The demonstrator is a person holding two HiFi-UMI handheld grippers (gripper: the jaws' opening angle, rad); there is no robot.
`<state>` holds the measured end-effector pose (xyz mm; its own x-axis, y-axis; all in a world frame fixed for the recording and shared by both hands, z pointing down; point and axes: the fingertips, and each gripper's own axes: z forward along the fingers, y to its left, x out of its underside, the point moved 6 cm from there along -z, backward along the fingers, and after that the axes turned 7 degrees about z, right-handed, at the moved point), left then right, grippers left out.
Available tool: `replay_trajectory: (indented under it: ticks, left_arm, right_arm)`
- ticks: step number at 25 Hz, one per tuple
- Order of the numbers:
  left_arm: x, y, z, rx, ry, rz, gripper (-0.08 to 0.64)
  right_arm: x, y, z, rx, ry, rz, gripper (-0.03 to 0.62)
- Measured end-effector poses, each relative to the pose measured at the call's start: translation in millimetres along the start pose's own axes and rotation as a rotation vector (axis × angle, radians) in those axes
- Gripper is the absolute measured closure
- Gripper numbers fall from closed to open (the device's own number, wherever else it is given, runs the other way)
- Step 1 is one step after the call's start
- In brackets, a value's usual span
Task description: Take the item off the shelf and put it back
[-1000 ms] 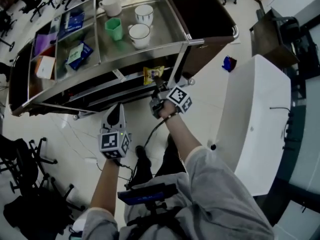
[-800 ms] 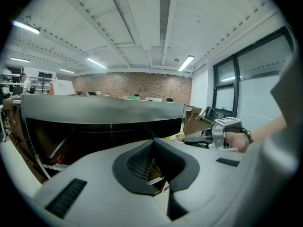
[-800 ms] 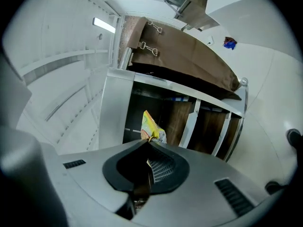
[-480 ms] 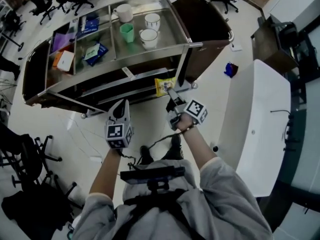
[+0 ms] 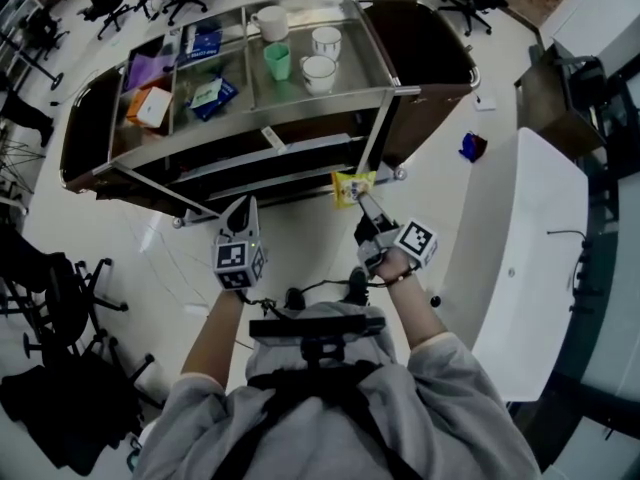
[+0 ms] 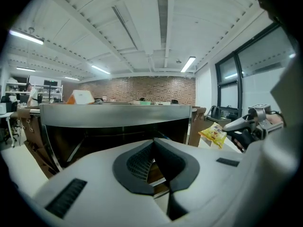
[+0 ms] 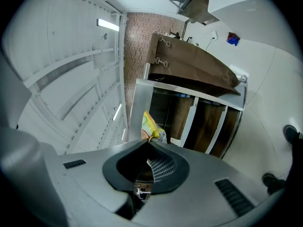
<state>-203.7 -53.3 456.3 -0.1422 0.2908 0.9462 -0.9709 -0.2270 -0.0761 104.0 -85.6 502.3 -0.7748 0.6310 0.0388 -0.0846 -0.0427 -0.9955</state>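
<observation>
right gripper (image 5: 360, 199) pinched shut on snack packet (image 5: 351, 184) at its fingertips; shelf (image 5: 300, 152) just ahead beyond it; left gripper (image 5: 245, 206) closed, empty.

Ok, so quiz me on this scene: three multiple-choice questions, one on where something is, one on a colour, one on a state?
1. Where is the yellow snack packet? A on the floor; B in the right hand-held gripper; C in the left hand-held gripper.
2. The one cup that isn't white is: A green; B red; C black.
3. The left hand-held gripper is: A holding a cup; B wide open; C shut and empty.
Answers: 1 B, its jaws pinch the packet's edge. 2 A, it stands among three white cups on the top shelf. 3 C, its jaws meet with nothing between.
</observation>
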Motion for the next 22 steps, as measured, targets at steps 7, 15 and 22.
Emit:
replay_trajectory:
  ticks: [7, 15, 22]
  left_arm:
    - [2.7, -0.3, -5.2, -0.036, 0.003, 0.041, 0.554]
    - [4.9, -6.7, -5.4, -0.019, 0.008, 0.028, 0.554]
    - [9.5, -8.0, 1.3, -0.005, 0.031, 0.027, 0.554]
  right_arm:
    - [1.7, -10.8, -6.2, 0.018, 0.005, 0.009, 0.58]
    - [0.7, -12.9, 6.0, 0.027, 0.022, -0.001, 0.58]
    - [-2.4, -19.6, 27.0, 0.053, 0.037, -0.003, 0.58]
